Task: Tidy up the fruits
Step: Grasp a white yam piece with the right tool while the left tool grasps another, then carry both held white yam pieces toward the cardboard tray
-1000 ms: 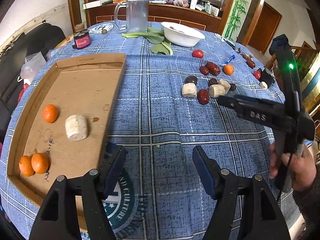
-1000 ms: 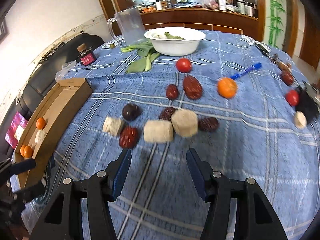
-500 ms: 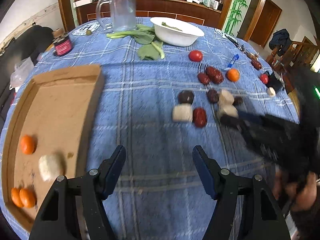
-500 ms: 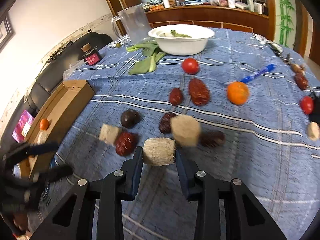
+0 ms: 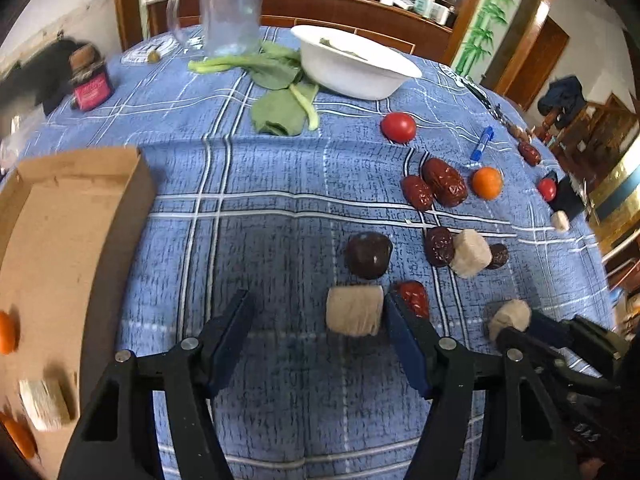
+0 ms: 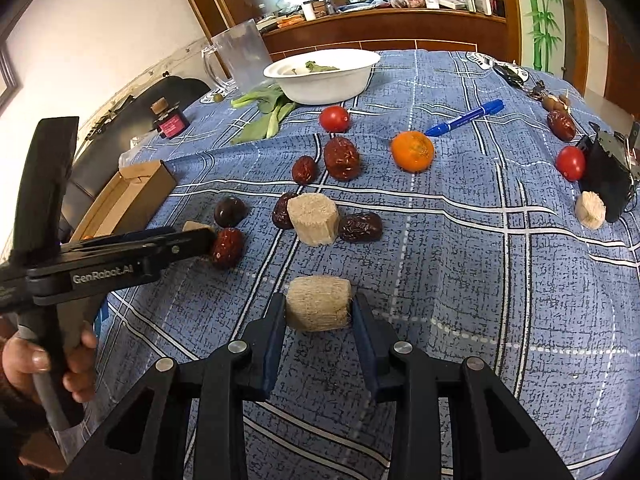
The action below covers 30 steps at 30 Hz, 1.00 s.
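Note:
A pale fibrous chunk (image 6: 318,308) is pinched between the pads of my right gripper (image 6: 320,305), which is shut on it just above the blue cloth. A second pale chunk (image 5: 354,310) lies on the cloth between the fingers of my left gripper (image 5: 317,305). Those jaws are closing: the right finger is against the chunk and the left finger stands well off it. A cardboard tray (image 5: 80,208) at the left holds small oranges (image 5: 6,332) and another chunk (image 5: 44,402). Red dates (image 6: 342,158), a dark round fruit (image 5: 368,254), a third chunk (image 6: 314,218), an orange (image 6: 412,151) and a tomato (image 6: 334,119) lie scattered beyond.
At the back stand a white bowl (image 5: 352,64), leafy greens (image 5: 280,108), a clear pitcher (image 5: 230,8) and a small red jar (image 5: 90,84). A blue marker (image 6: 466,117), a black device (image 6: 608,172), another tomato (image 6: 571,163) and a chunk (image 6: 590,210) lie right.
My left gripper has swung from over the tray rightward to the fruit cluster and now straddles a chunk. My right gripper closed on a chunk and drew it back from the cluster.

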{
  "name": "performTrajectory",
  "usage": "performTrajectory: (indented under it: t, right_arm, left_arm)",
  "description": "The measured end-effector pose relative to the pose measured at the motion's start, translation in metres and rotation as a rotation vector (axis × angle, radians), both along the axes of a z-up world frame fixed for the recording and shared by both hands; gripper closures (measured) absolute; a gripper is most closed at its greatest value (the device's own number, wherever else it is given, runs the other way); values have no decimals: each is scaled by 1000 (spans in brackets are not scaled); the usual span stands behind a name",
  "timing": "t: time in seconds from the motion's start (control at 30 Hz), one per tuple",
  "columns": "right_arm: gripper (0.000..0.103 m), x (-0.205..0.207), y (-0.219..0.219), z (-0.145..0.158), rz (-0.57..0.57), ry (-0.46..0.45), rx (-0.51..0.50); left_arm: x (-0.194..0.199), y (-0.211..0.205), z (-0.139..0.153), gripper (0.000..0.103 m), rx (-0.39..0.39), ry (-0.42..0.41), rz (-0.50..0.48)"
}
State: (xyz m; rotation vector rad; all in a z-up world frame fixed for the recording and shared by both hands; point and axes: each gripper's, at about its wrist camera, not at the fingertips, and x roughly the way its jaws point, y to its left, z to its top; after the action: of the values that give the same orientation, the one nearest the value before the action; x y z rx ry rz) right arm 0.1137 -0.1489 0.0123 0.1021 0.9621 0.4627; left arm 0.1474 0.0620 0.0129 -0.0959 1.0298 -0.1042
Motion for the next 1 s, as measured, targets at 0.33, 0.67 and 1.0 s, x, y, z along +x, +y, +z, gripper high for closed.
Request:
performTrajectory:
  t: [0.33,0.67,1.0]
  right_arm:
    - [68,-12,3,8,-24,-46,-56]
    - [68,-30,8,19,-21,-71,-123]
    - [54,-4,35,-1,-31,-71,-227]
  left_arm:
    - [-30,0,10,76,-78,-11,-74]
    - [-92,9,15,76,-49,-7,-101]
    - [-95,16,3,73,-62,8,-78]
